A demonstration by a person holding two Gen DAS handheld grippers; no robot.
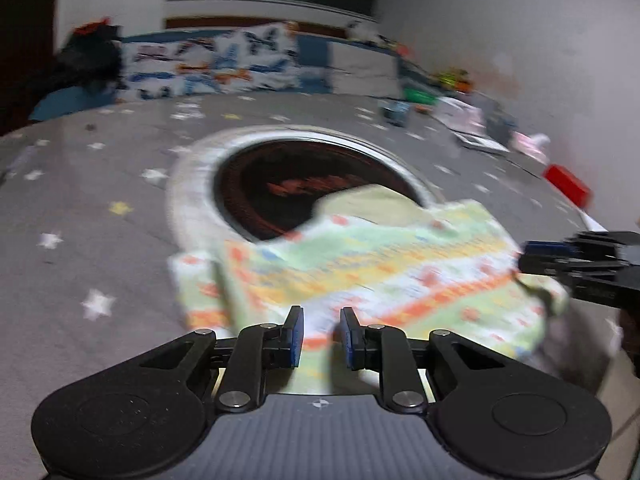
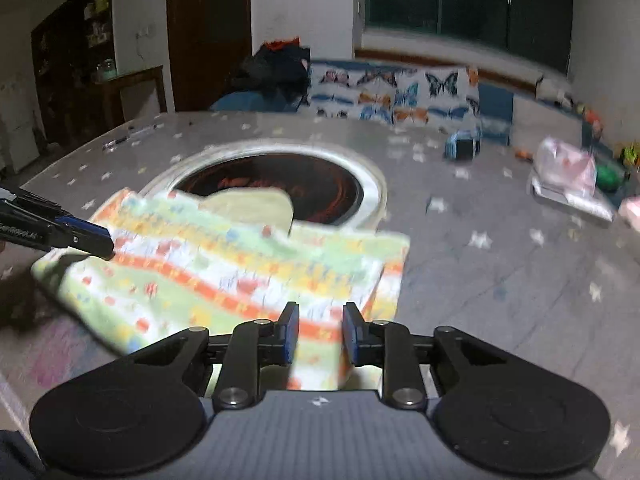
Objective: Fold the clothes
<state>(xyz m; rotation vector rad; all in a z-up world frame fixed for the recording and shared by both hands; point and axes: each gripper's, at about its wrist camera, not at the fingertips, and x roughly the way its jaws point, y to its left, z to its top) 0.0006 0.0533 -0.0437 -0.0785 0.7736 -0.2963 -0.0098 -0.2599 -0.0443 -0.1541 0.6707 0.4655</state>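
Observation:
A small striped garment (image 1: pixel 360 276) in green, yellow, orange and white is held up over the grey star-patterned table (image 1: pixel 100 220), partly folded, with its pale yellow inside showing. My left gripper (image 1: pixel 322 334) has the cloth's near edge between its fingers, jaws slightly apart. My right gripper (image 2: pixel 320 330) has the garment (image 2: pixel 224 268) between its fingers in the same way. Each gripper shows at the other view's edge: the right gripper (image 1: pixel 532 256) at the cloth's right corner, the left gripper (image 2: pixel 104 244) at its left corner.
A round dark inset with a silver rim (image 1: pixel 304 184) sits in the table behind the cloth. Toys, a red block (image 1: pixel 568 184) and plastic bags (image 2: pixel 568 176) lie along the table's right side. Butterfly-print cushions (image 2: pixel 400 96) and a dark clothes pile (image 2: pixel 276 68) lie beyond.

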